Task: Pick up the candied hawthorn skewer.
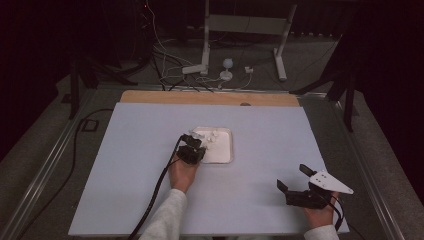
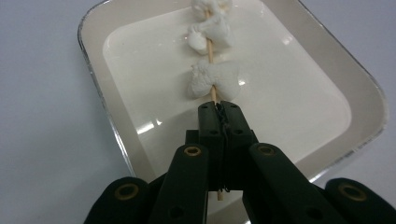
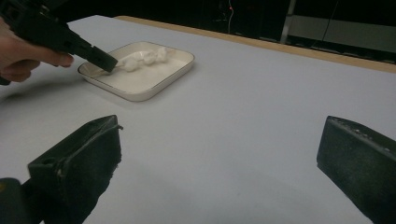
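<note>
Left gripper view looks along the left tongs (image 2: 219, 109), whose two black jaws are pressed tight together on a thin wooden stick with soft white lumps stuck on it (image 2: 212, 79). The stick runs straight out past the jaw tips, and the nearest white lump sits just beyond them. Three lumps are on the stick, one after another.

Under the stick is a shallow white square tray with round corners (image 2: 327, 70). The stick and lumps are over the inside of the tray, near its left side in the high view. I cannot tell if the lumps touch the tray floor.

The tray (image 1: 225, 150) rests near the middle of the pale blue bench (image 1: 125, 175).

The right tongs (image 1: 296, 181) are near the bench's front right corner, well apart from the tray. Their jaws are spread wide and hold nothing.
</note>
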Demonstrator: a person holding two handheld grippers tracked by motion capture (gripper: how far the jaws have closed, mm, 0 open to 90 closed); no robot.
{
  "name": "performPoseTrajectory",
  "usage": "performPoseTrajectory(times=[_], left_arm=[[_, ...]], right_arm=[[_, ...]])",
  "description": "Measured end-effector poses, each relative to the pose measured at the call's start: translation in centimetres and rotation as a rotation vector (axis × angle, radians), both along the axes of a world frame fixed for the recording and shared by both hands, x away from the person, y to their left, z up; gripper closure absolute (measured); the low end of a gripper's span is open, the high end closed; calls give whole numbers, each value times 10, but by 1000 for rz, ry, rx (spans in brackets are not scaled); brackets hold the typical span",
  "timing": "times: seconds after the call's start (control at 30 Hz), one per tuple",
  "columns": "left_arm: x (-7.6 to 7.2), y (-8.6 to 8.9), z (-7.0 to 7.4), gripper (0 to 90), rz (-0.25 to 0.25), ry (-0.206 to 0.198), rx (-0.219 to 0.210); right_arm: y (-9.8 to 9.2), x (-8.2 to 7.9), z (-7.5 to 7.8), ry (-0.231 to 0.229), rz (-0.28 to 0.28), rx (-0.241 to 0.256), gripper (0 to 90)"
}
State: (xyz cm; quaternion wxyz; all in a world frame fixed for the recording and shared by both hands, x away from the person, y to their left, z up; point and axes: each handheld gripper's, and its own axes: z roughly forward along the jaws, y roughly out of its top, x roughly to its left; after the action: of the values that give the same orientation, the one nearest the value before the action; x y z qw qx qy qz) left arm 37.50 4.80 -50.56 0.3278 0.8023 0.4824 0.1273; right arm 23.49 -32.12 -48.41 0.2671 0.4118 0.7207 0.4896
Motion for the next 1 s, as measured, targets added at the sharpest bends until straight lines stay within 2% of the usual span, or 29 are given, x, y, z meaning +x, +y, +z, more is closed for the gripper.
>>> performPoseTrajectory(times=[0.1,0.2,0.37,0.5,0.53,0.7,0.73,1.0], left_arm=[[-3,4,5,900,-2,12,-23],[-7,7,7,900,-16,24,-25],[-8,11,5,891,-37,70,-5],[-7,11,3,890,-52,104,26],[-7,12,3,889,-50,113,16],[-7,13,4,900,-52,99,24],[-8,14,5,900,-54,97,14],[-15,23,18,900,-57,25,-16]], right_arm=[[0,0,0,1,0,-1,0],[1,0,0,-1,0,-2,0],[1,0,0,0,0,-2,0],[1,0,0,1,-1,-2,0],[1,0,0,2,-1,-2,0],[1,0,0,0,-1,-1,0],[1,0,0,1,-2,0,0],[2,0,1,3,5,13,0]])
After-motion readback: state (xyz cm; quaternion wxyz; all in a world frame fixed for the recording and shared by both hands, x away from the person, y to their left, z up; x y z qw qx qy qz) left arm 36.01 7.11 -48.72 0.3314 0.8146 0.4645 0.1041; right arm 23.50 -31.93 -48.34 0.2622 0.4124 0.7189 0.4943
